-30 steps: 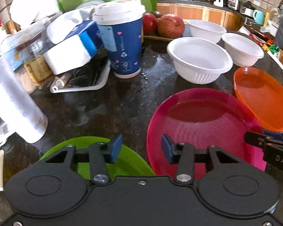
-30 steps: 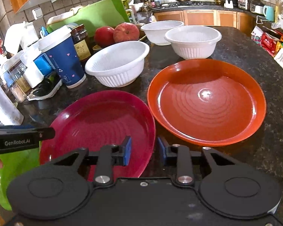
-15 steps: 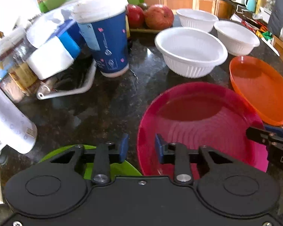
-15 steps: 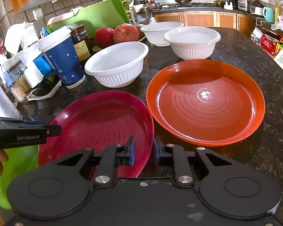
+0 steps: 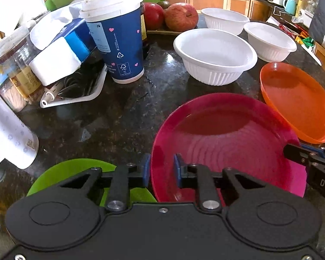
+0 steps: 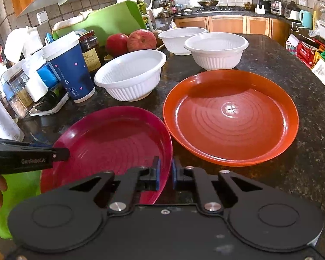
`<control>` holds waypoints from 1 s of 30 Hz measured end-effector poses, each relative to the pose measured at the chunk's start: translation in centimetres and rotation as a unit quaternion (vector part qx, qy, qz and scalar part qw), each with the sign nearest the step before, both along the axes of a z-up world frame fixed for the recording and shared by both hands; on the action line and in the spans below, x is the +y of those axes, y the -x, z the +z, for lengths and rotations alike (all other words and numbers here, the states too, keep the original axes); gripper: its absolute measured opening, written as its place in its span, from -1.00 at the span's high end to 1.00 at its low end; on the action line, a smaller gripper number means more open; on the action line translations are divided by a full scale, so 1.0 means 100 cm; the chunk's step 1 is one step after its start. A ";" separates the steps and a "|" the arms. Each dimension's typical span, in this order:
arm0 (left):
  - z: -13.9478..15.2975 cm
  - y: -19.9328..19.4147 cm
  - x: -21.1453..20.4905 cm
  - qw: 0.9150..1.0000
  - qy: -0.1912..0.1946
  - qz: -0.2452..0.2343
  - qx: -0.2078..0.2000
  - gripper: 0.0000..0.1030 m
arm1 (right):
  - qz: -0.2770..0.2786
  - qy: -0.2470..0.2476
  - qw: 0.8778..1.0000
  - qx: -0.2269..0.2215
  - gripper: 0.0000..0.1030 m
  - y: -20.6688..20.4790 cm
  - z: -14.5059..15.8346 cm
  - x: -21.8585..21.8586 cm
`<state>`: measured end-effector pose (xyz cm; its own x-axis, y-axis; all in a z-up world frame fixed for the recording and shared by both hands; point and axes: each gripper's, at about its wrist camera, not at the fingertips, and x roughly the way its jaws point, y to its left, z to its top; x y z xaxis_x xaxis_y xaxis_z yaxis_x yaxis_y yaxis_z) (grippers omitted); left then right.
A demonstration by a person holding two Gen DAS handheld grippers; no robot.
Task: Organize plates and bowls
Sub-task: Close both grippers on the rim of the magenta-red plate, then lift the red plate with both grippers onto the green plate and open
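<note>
The left tongs [image 5: 161, 170] straddle the near-left rim of the red plate [image 5: 227, 143] with a narrow gap, and the right tongs [image 6: 165, 174] straddle its near-right rim, almost closed; whether the pads actually clamp the rim cannot be determined. The red plate lies on the dark surface [image 5: 110, 119], with the green plate [image 5: 75, 171] just beside it on the left and the orange plate [image 6: 230, 117] just beside it on the right. Three white bowls [image 6: 130, 73] stand behind the plates, next to a blue cup [image 5: 117, 41] and two apples [image 6: 142, 40].
</note>
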<state>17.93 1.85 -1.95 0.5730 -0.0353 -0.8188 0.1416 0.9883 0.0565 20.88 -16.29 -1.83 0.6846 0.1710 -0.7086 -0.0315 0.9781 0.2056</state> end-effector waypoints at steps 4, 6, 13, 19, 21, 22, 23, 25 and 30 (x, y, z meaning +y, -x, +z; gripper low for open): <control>0.002 0.006 -0.002 1.000 0.009 0.007 0.004 0.44 | -0.002 0.001 1.000 0.001 0.77 0.004 0.000 -0.004; 0.004 0.010 -0.003 1.000 0.015 0.008 0.004 0.44 | -0.002 0.000 1.000 -0.001 0.77 0.007 0.002 -0.007; 0.009 0.026 -0.012 1.000 0.023 0.018 -0.002 0.44 | 0.000 -0.003 1.000 -0.019 0.77 0.022 0.011 -0.018; 0.016 0.044 -0.020 0.999 0.029 0.033 -0.011 0.44 | 0.009 -0.004 1.000 -0.026 0.77 0.034 0.016 -0.029; 0.018 0.050 -0.022 0.999 0.031 0.039 -0.015 0.44 | 0.012 -0.004 1.000 -0.029 0.77 0.038 0.017 -0.031; 0.019 0.053 -0.023 0.998 0.031 0.043 -0.016 0.44 | 0.014 -0.005 0.999 -0.030 0.77 0.040 0.018 -0.032; 0.020 0.056 -0.024 0.998 0.031 0.047 -0.018 0.44 | 0.017 -0.006 0.999 -0.031 0.77 0.042 0.019 -0.033; 0.022 0.061 -0.025 0.998 0.033 0.054 -0.022 0.44 | 0.024 -0.006 0.999 -0.033 0.77 0.045 0.020 -0.035; 0.025 0.077 -0.020 0.997 0.037 0.070 -0.027 0.43 | 0.038 -0.006 0.999 -0.037 0.77 0.052 0.022 -0.031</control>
<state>10.27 -0.13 0.59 0.6203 -0.0108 -0.7843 0.0015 0.9999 -0.0126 15.67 -19.43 0.40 0.7199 0.2332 -0.6537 -0.1221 0.9697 0.2116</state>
